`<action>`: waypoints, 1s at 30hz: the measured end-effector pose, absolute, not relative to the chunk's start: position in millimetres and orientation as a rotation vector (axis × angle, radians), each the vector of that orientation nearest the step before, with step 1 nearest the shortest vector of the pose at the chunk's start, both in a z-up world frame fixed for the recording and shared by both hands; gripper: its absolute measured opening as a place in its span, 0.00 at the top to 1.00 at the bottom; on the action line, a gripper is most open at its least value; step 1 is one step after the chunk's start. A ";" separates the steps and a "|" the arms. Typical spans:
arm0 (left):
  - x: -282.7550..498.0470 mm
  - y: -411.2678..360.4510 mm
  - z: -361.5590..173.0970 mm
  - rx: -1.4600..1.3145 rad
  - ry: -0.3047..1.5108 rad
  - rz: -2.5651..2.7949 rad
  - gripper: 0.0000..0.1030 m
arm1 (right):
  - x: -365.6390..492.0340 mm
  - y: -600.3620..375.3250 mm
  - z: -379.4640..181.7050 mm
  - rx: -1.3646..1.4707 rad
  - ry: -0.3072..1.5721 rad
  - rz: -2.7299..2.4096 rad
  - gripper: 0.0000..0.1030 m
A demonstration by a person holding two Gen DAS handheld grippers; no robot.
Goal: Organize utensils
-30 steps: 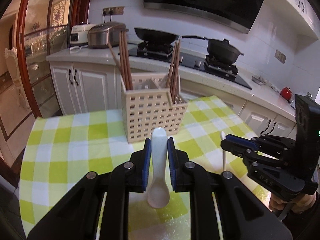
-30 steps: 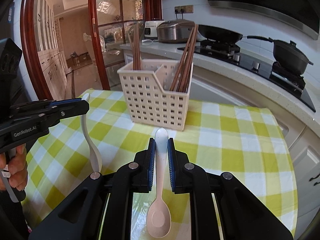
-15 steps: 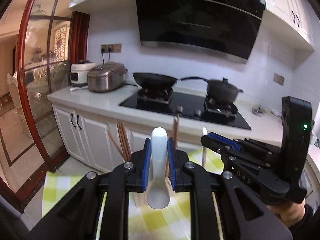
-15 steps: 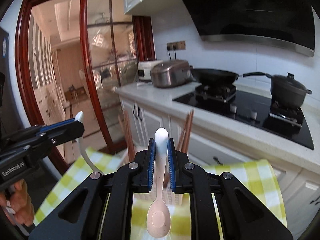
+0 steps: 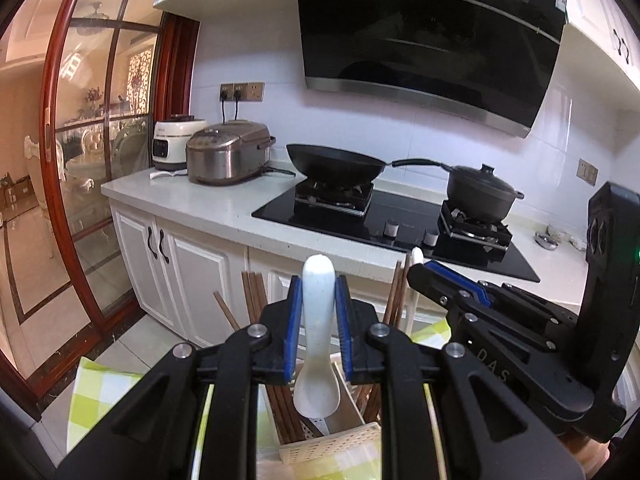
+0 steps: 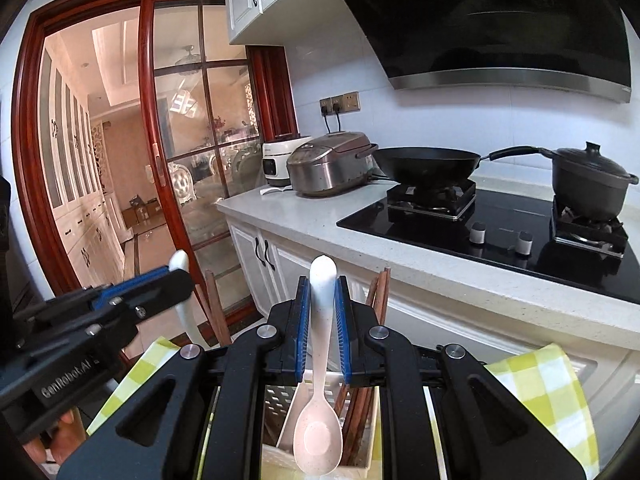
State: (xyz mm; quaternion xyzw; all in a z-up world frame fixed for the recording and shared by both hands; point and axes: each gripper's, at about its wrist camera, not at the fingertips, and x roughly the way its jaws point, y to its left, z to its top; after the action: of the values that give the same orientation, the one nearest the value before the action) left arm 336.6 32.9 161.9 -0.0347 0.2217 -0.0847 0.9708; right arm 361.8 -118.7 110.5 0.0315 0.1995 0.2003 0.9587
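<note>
Home kitchen, gas hob (image 5: pixel 400 220), range hood (image 5: pixel 432 40), rice cooker (image 5: pixel 228 156), white cabinets (image 5: pixel 180 264)

Directly below both pairs of fingers, the basket (image 6: pixel 320 462) stands open-topped; brown chopsticks (image 6: pixel 378 300) rise on either side of its middle gap. Ahead of the fingertips, the counter edge (image 6: pixel 460 280) blocks the way; above it the air is free.

A pale blue spoon (image 5: pixel 318 344) and a cream-pink spoon (image 6: pixel 320 412) hang above a cream lattice basket (image 5: pixel 332 446), brown chopsticks (image 5: pixel 256 300) and yellow-green checked tablecloth (image 6: pixel 548 392).
</note>
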 end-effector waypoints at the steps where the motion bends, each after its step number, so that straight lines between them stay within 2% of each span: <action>1: 339.0 33.4 157.6 -0.074 0.457 -0.174 0.84 | 363.7 -118.3 108.6 0.065 0.405 0.406 0.87; 5: 344.2 36.1 143.8 -0.085 0.489 -0.179 0.82 | 364.8 -119.0 96.8 0.070 0.420 0.402 0.86; 8: 338.8 37.0 140.4 -0.088 0.492 -0.185 0.70 | 362.2 -122.1 92.9 0.072 0.436 0.403 0.85; 11: 327.6 39.3 141.2 -0.098 0.478 -0.191 0.69 | 355.5 -130.0 92.2 0.093 0.441 0.390 0.83; 13: 317.5 40.7 140.2 -0.113 0.466 -0.187 0.64 | 348.6 -135.7 91.3 0.101 0.437 0.377 0.75; 15: 305.4 41.7 137.4 -0.124 0.452 -0.183 0.60 | 337.0 -143.7 86.9 0.104 0.430 0.354 0.54; 20: 272.1 47.2 114.3 -0.159 0.435 -0.159 0.57 | 312.0 -161.7 65.0 0.083 0.427 0.273 0.42; 25: 246.5 50.6 81.8 -0.172 0.436 -0.132 0.57 | 289.8 -172.8 38.0 0.070 0.446 0.260 0.37; 30: 228.4 50.2 57.6 -0.163 0.425 -0.132 0.43 | 270.0 -174.9 18.3 0.018 0.441 0.279 0.34</action>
State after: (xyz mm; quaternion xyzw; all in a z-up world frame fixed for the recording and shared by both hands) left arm 228.4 50.2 57.6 -0.0808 0.2103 -0.0655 0.9721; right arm 270.0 -174.9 18.3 0.0087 0.2181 0.1380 0.9661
